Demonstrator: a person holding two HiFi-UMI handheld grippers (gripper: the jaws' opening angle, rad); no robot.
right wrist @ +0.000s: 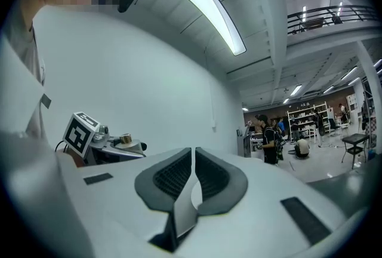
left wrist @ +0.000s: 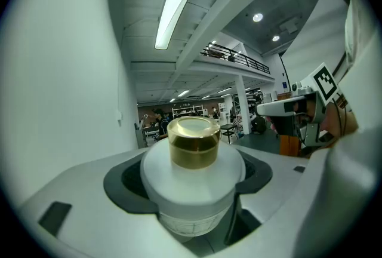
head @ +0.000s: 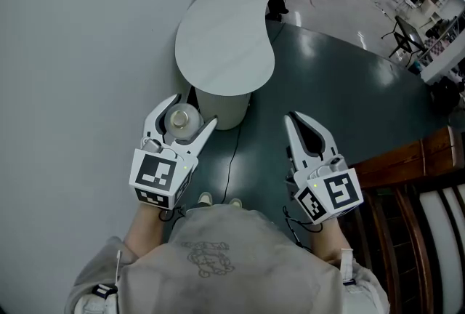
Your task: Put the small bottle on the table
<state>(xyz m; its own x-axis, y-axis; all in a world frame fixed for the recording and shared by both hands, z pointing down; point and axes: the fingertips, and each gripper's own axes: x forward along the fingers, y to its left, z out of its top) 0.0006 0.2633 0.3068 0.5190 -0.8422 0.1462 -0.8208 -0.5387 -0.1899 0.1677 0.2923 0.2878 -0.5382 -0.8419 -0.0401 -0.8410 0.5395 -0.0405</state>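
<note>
fingers (head: 204, 134) spread wide on the small bottle (head: 182, 120)

left gripper (head: 195, 109) presses both pads on the bottle's white body, gold cap up. it is held near level, likely to keep the bottle upright for setting down. right gripper (head: 292, 121), at 3 o'clock, is pinched together and empty. white table (head: 225, 36) lies at 1 o'clock; the bottle is not yet over it.

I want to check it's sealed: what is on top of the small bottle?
A gold cap sits on the small bottle, whose white body the left tool grips. The tool covers the bottle's base, and the cap hides the opening beneath it.
</note>
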